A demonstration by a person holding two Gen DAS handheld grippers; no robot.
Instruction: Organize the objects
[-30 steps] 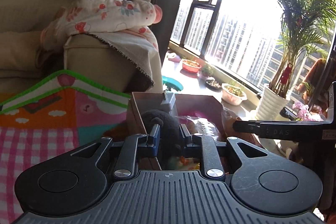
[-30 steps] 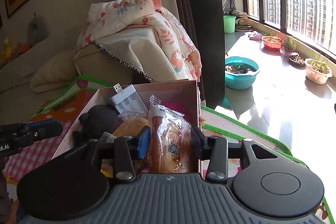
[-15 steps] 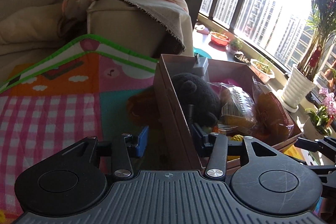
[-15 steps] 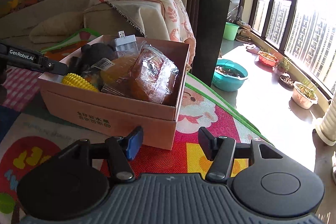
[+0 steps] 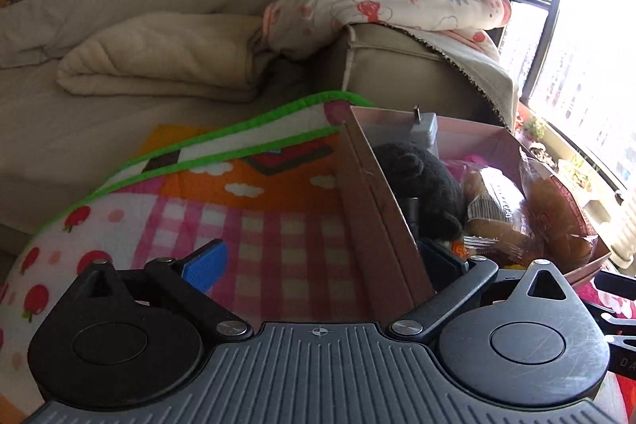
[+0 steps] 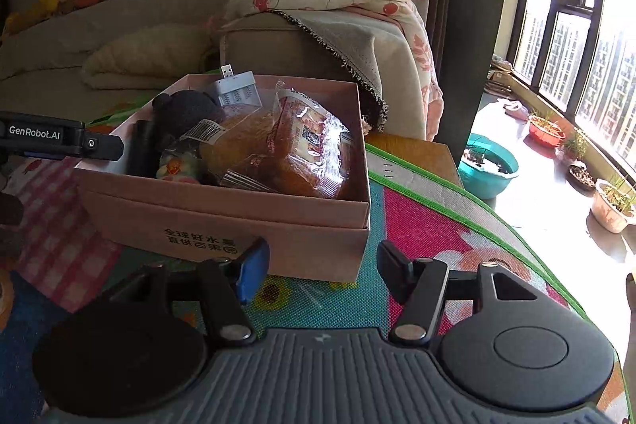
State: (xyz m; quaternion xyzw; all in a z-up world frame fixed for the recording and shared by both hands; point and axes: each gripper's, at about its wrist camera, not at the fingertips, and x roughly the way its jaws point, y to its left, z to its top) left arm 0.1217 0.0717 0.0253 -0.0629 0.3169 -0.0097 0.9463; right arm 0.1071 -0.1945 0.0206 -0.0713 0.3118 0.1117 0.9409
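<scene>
- The left gripper is opening wide, its jaws straddling the box wall without pressing it; closing there could tip or drag the box.
- The right gripper, opening and empty, sits just before the box's front wall.
- The box stands mid-mat, overfilled; the bread bag could slide out over the rim.

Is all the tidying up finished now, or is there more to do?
Mostly done, it seems: the bread, black plush and charger already sit in the box. Nothing is in hand; both grippers' jaws are opening with no object held. The left gripper straddles the box wall; the right gripper is empty.
</scene>
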